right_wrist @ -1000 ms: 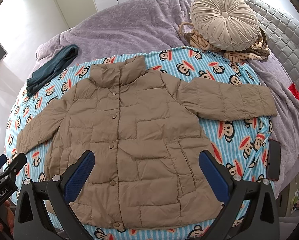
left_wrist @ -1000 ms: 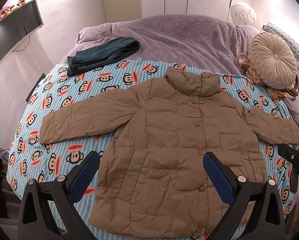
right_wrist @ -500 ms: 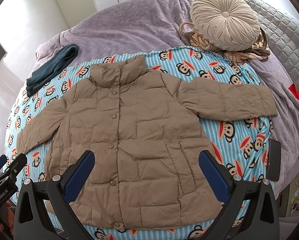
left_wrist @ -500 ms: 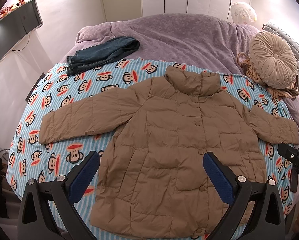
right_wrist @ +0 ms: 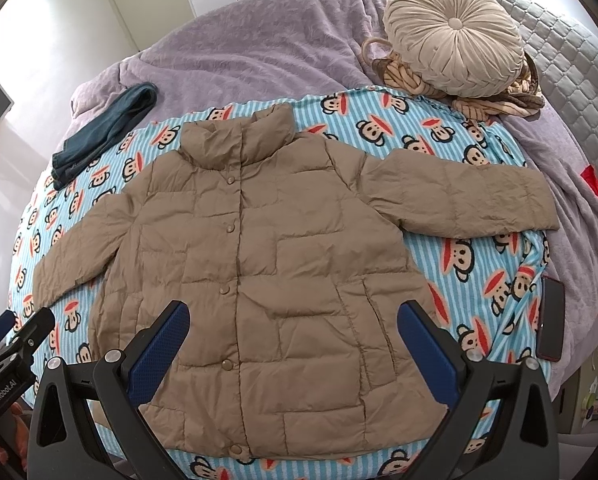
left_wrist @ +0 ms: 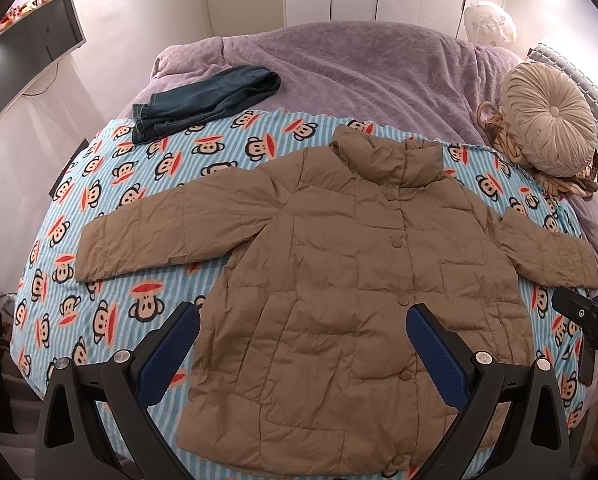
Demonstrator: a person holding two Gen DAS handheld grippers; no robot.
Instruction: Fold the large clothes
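A tan quilted jacket (left_wrist: 339,280) (right_wrist: 267,264) lies flat and buttoned, front up, on a blue monkey-print blanket (left_wrist: 139,208) (right_wrist: 479,280), with both sleeves spread out to the sides. My left gripper (left_wrist: 303,328) hovers open above the jacket's lower left part, nothing between its blue pads. Over the lower hem my right gripper (right_wrist: 295,320) is open as well and holds nothing. The right gripper's tip (left_wrist: 583,320) shows at the right edge of the left wrist view, and the left gripper's tip (right_wrist: 15,340) at the left edge of the right wrist view.
Folded jeans (left_wrist: 203,100) (right_wrist: 103,132) lie at the blanket's far left corner. A round beige cushion (left_wrist: 547,120) (right_wrist: 455,36) sits on a striped cloth at the far right. A dark phone (right_wrist: 551,320) lies near the right bed edge. A purple bedspread (left_wrist: 359,68) covers the far half.
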